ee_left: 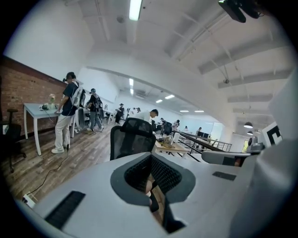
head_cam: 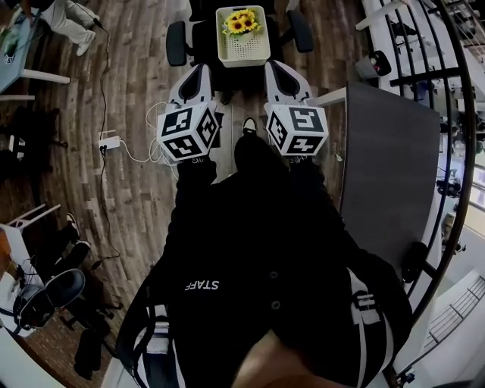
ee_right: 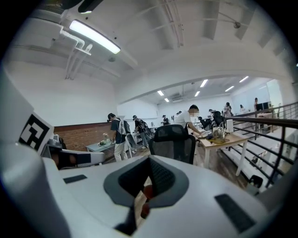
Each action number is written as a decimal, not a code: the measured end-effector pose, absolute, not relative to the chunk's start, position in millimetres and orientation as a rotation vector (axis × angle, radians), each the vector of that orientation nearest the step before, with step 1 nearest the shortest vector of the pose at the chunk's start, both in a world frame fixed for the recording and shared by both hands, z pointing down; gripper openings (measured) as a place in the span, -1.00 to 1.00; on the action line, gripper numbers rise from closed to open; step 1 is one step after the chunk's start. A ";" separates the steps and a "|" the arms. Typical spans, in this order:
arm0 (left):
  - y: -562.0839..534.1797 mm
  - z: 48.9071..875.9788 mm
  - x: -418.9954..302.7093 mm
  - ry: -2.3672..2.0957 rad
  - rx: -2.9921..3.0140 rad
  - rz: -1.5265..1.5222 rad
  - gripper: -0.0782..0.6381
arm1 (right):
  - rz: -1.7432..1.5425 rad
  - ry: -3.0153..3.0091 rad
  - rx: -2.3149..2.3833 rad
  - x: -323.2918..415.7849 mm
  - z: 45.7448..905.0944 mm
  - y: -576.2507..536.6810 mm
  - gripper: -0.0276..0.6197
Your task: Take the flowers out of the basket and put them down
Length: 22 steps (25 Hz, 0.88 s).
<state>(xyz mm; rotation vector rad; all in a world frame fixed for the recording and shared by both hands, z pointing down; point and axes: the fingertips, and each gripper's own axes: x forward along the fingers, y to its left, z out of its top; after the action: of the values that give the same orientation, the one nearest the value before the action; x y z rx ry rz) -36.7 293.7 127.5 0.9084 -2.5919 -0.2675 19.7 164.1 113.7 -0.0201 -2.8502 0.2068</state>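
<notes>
A white basket [head_cam: 244, 47] holding yellow sunflowers [head_cam: 241, 23] sits on the seat of a black office chair [head_cam: 176, 42] straight ahead of me in the head view. My left gripper [head_cam: 200, 74] and right gripper [head_cam: 277, 73] are held side by side over the wooden floor, short of the basket and not touching it. Both point towards the chair. Seen from the left gripper view, the left gripper [ee_left: 151, 179] has its jaws together with nothing between them. The right gripper [ee_right: 146, 186] is shut and empty too. Neither gripper view shows the basket or the flowers.
A dark grey table [head_cam: 386, 174] stands at my right, with a black railing [head_cam: 455, 114] beyond it. A power strip with white cable [head_cam: 110, 142] lies on the floor at left. A mesh chair back [ee_left: 132, 137] and several people [ee_left: 65, 111] at desks are ahead.
</notes>
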 end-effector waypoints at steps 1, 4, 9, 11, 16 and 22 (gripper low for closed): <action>283.8 125.1 -49.0 -2.595 0.915 -0.269 -0.78 | 0.204 -2.847 -0.033 6.7 114.0 158.4 -0.88; 253.3 123.3 -85.6 -2.591 0.936 -0.249 -0.78 | 0.186 -2.845 -0.067 -31.6 113.3 142.3 -0.88; 220.7 125.7 -134.1 -2.612 0.907 -0.223 -0.78 | 0.189 -2.843 -0.112 -81.4 111.3 121.4 -0.88; 213.8 131.5 -145.5 -2.617 0.892 -0.211 -0.78 | 0.201 -2.828 -0.116 -94.7 116.9 112.8 -0.88; 214.3 175.0 -170.1 -2.557 0.845 -0.171 -0.78 | 0.222 -2.756 -0.096 -124.8 152.2 104.1 -0.88; 211.7 241.2 -197.3 -2.455 0.846 -0.155 -0.78 | 0.215 -2.640 -0.013 -154.4 217.9 99.5 -0.88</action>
<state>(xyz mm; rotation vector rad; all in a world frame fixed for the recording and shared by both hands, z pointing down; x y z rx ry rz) -197.3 211.7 241.2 0.8465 -2.4551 -0.1545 -154.4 99.5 217.9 -0.0134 -2.6401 0.2146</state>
